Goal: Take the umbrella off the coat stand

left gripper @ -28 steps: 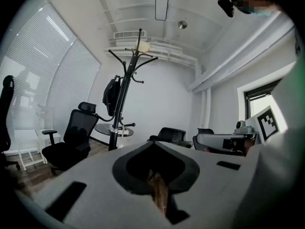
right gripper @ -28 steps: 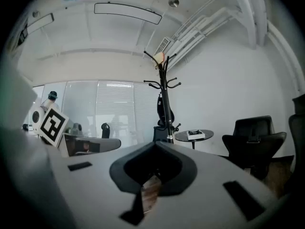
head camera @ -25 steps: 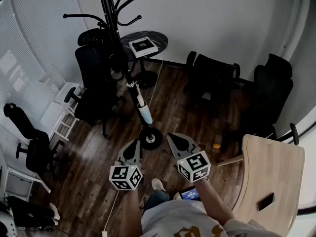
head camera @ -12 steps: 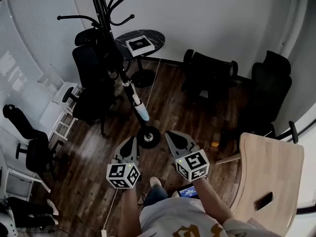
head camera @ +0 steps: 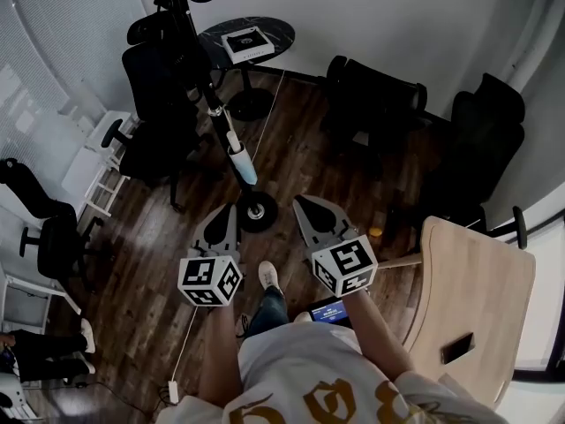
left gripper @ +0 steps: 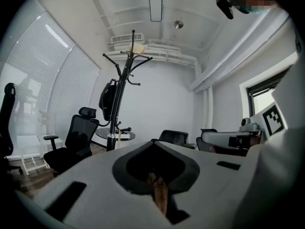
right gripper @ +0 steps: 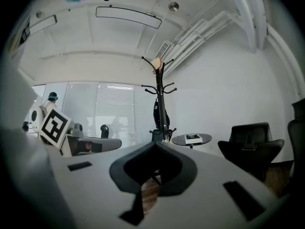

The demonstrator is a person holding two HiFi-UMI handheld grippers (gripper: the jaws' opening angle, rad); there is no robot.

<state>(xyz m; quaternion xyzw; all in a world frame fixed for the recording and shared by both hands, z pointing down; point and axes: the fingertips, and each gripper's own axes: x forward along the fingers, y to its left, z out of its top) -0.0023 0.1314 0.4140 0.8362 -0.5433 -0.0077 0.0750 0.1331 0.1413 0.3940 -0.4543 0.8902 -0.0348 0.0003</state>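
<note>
The black coat stand (head camera: 199, 69) rises from a round base (head camera: 257, 212) on the wooden floor, just ahead of both grippers. A slim white and light-blue thing (head camera: 238, 162), seemingly the folded umbrella, hangs low along the pole. In the left gripper view the stand (left gripper: 119, 104) carries a dark bag (left gripper: 106, 101) higher up. In the right gripper view the stand (right gripper: 161, 104) is farther off. My left gripper (head camera: 228, 210) and right gripper (head camera: 302, 201) are held side by side, both shut and holding nothing, well short of the pole.
Black office chairs (head camera: 154, 104) crowd the stand's left side, and more chairs (head camera: 371, 104) line the back wall. A round dark table (head camera: 265, 34) with a box (head camera: 247, 42) stands behind the stand. A light wooden chair (head camera: 477, 290) is at my right. A cable (head camera: 190, 325) runs across the floor.
The stand and the floor have slid upward and slightly left in the head view as the view shifted. Both grippers stay shut, side by side.
</note>
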